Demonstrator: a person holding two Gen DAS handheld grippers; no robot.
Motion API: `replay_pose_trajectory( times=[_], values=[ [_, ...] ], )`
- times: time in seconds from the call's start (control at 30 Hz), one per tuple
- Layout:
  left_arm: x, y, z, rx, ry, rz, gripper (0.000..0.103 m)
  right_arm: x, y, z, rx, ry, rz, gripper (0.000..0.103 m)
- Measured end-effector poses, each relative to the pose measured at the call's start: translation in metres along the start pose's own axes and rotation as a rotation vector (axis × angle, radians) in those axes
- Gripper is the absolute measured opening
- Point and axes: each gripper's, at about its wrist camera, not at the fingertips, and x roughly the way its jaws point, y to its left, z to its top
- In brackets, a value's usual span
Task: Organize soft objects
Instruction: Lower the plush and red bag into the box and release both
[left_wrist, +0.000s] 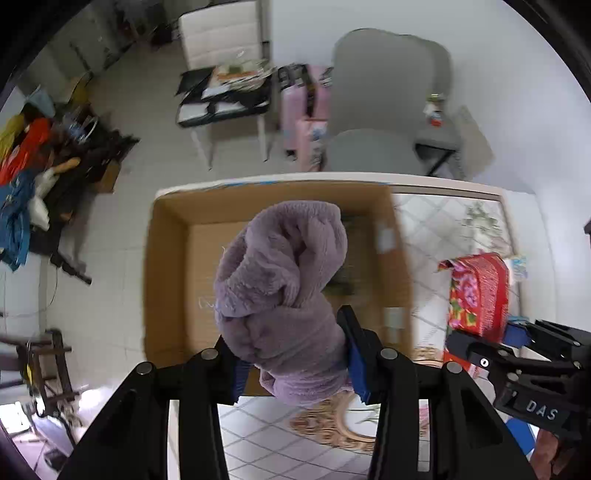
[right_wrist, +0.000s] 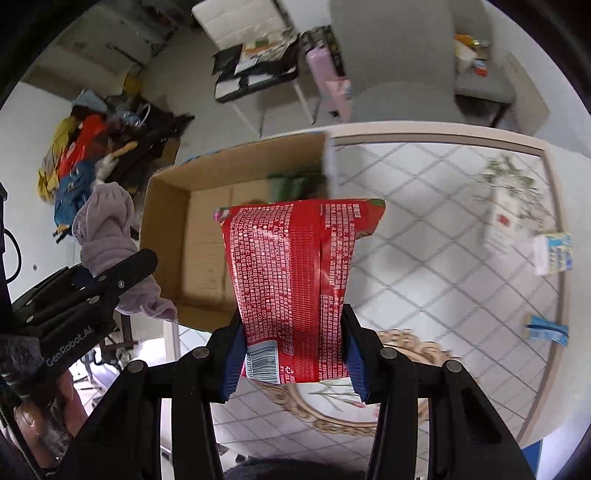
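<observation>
Both tongs are loaded. Left gripper (left_wrist: 295, 354) is clenched on a bunched, fluffy lilac fleece cloth (left_wrist: 284, 288), its blue-padded fingers (left_wrist: 356, 363) pressing into the lower part of the bundle while the rest stands up ahead of the tips. Right gripper (right_wrist: 295, 350) is clamped on a red, soft plastic packet printed with white text and a barcode (right_wrist: 295, 280), gripped across its lower edge so that the packet rises upright in front of the fingers.

Just beyond the left tongs, and beneath the held cloth, sits an open brown cardboard box (left_wrist: 166, 258); the cloth hangs over its interior. From the right tongs the same box (right_wrist: 166, 206) lies ahead and to the left, with something green (right_wrist: 291, 184) at its far inner wall, too blurred to identify. The packet is held near the box's right side, above the table.

Under both tongs spreads a table covered by a white oilcloth with a grey diamond grid and a gold ornamental medallion (right_wrist: 443, 221). Ahead and to the right of the right tongs lie a small blue-and-white pack (right_wrist: 554, 253) and a blue wrapped item (right_wrist: 545, 328).

Past the table's far edge stand a grey upholstered chair (left_wrist: 388, 103) and a white chair (left_wrist: 221, 33).
</observation>
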Motion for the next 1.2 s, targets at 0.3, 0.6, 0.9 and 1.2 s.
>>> replay_pose_trajectory(
  times=[0.3, 0.6, 0.9, 1.2],
  values=[
    [0.084, 0.075, 0.028, -0.063, 0.137, 0.024, 0.04, 0.094, 0.029, 0.025, 0.037, 0.126, -0.098, 0.049],
    [0.164, 0.092, 0.06, -0.037, 0.253, 0.047, 0.041, 0.154, 0.012, 0.025, 0.083, 0.202, -0.149, 0.049],
    [0.192, 0.097, 0.073, -0.044, 0.314, 0.109, 0.044, 0.188, 0.013, 0.026, 0.083, 0.25, -0.163, 0.051],
    [0.171, 0.095, 0.078, -0.059, 0.29, 0.072, 0.072, 0.18, 0.029, 0.035, 0.08, 0.236, -0.149, 0.083]
  ],
)
